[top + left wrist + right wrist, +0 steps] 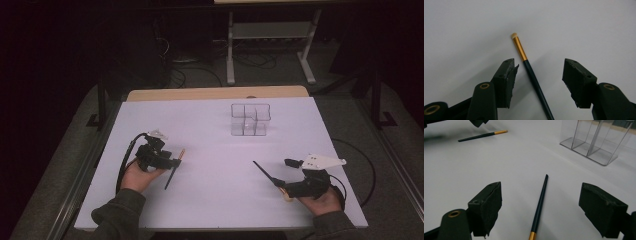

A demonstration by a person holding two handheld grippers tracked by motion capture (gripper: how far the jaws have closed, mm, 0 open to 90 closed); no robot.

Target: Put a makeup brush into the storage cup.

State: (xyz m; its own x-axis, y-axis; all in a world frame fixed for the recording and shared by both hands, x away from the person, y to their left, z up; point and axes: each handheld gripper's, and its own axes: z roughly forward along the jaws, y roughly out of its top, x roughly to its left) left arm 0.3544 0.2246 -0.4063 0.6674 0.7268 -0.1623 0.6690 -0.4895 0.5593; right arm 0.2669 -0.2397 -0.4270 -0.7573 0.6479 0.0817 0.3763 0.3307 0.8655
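Note:
Two slim dark-handled makeup brushes with gold ferrules lie flat on the white table (215,200). The left brush (172,175) (529,66) lies between the jaws of my left gripper (174,163) (540,70). That gripper is open, and neither pad touches the brush, whose pale tip points away. The right brush (264,171) (540,205) lies between the jaws of my right gripper (283,174) (541,188), which is also open and clear of the handle on both sides. In the right gripper view the left brush (482,135) shows at the far upper left.
A clear plastic organizer (250,120) (594,142) with several upright compartments stands toward the table's far side, right of centre. A wooden strip (215,93) runs along the far edge. Cables trail from both grippers.

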